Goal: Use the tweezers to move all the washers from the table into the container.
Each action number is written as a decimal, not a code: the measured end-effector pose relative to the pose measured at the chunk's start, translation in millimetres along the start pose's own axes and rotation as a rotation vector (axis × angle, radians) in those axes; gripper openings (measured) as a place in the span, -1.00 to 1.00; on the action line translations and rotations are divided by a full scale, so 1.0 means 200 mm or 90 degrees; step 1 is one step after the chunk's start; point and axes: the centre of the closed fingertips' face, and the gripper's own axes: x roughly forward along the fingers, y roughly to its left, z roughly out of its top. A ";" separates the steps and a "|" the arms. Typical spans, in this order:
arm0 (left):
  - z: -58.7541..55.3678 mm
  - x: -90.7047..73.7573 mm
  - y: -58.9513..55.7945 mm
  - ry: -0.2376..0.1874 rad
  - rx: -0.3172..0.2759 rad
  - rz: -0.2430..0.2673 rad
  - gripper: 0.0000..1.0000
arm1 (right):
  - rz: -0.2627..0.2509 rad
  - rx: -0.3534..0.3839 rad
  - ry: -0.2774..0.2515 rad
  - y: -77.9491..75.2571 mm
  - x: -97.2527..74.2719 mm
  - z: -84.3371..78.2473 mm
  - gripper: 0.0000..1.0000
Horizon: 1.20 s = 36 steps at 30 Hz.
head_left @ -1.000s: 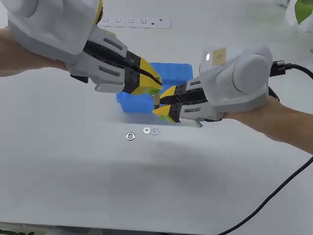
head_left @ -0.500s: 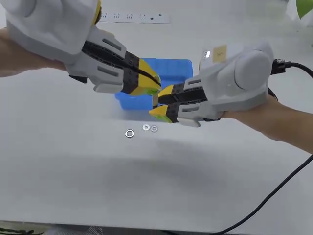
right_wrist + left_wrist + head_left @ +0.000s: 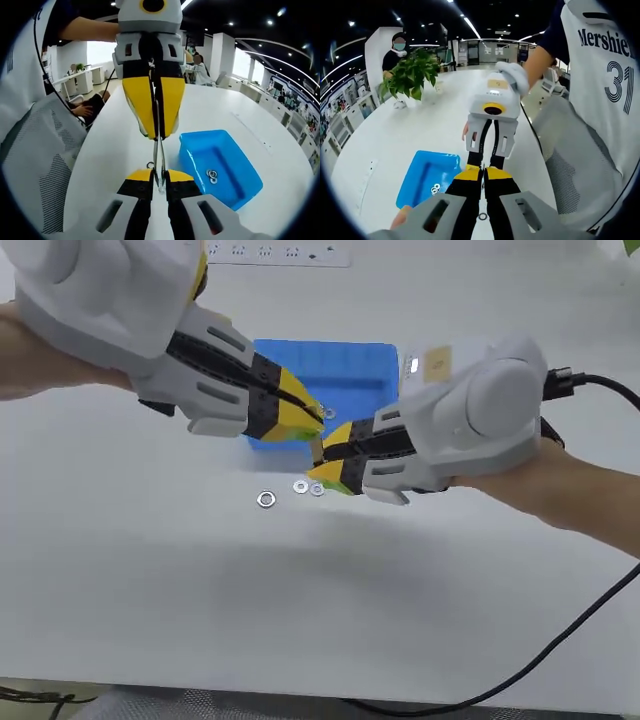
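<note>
Thin metal tweezers [image 3: 159, 152] run between my two grippers, and both are shut on them. In the head view the left gripper [image 3: 316, 420] comes in from the upper left and the right gripper [image 3: 322, 470] from the right, their yellow tips meeting at the front edge of the blue container [image 3: 330, 365]. Three washers [image 3: 265, 499] [image 3: 300, 486] [image 3: 316, 489] lie on the white table just below the tips. The container [image 3: 222, 167] holds a few washers [image 3: 212, 175]. One loose washer [image 3: 150, 165] lies beside the tweezers. The left gripper view shows its jaws [image 3: 483, 176] shut, facing the right gripper [image 3: 491, 107].
A white power strip [image 3: 280, 254] lies at the table's far edge. A black cable [image 3: 575, 625] trails from the right gripper across the table's right side. A potted plant [image 3: 410, 75] and people stand in the background.
The camera has shifted, so the container sits higher in the picture. Both grippers, still joined on the tweezers, have come lower and closer to the three washers.
</note>
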 end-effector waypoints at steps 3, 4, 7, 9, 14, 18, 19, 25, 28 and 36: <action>-0.03 0.02 -0.01 0.003 -0.008 -0.007 -0.89 | 0.007 -0.010 0.009 0.02 0.01 -0.03 -0.78; -0.04 0.03 -0.01 0.005 -0.010 -0.008 -0.89 | 0.009 -0.013 0.013 0.02 0.02 -0.04 -0.78; -0.07 0.04 -0.01 0.009 -0.016 -0.012 -0.89 | 0.013 -0.042 0.028 0.02 0.04 -0.08 -0.78; -0.09 0.05 -0.01 0.012 -0.021 -0.013 -0.89 | 0.016 -0.048 0.036 0.03 0.05 -0.09 -0.78; -0.10 0.04 -0.01 0.017 -0.020 -0.011 -0.89 | 0.013 -0.040 0.031 0.01 0.06 -0.10 -0.78; -0.11 0.04 0.01 0.020 -0.017 -0.005 -0.89 | 0.008 -0.035 0.027 -0.01 0.08 -0.09 -0.78; -0.11 0.04 0.01 0.022 -0.017 -0.003 -0.89 | 0.007 -0.037 0.027 -0.01 0.08 -0.09 -0.78; -0.13 0.03 0.02 0.026 -0.017 0.000 -0.89 | 0.008 -0.035 0.024 -0.01 0.10 -0.09 -0.78; -0.13 0.04 0.02 0.029 -0.014 0.001 -0.89 | 0.008 -0.034 0.024 -0.02 0.10 -0.10 -0.78; -0.14 0.04 0.02 0.033 -0.012 0.000 -0.89 | 0.009 -0.032 0.024 -0.01 0.11 -0.10 -0.78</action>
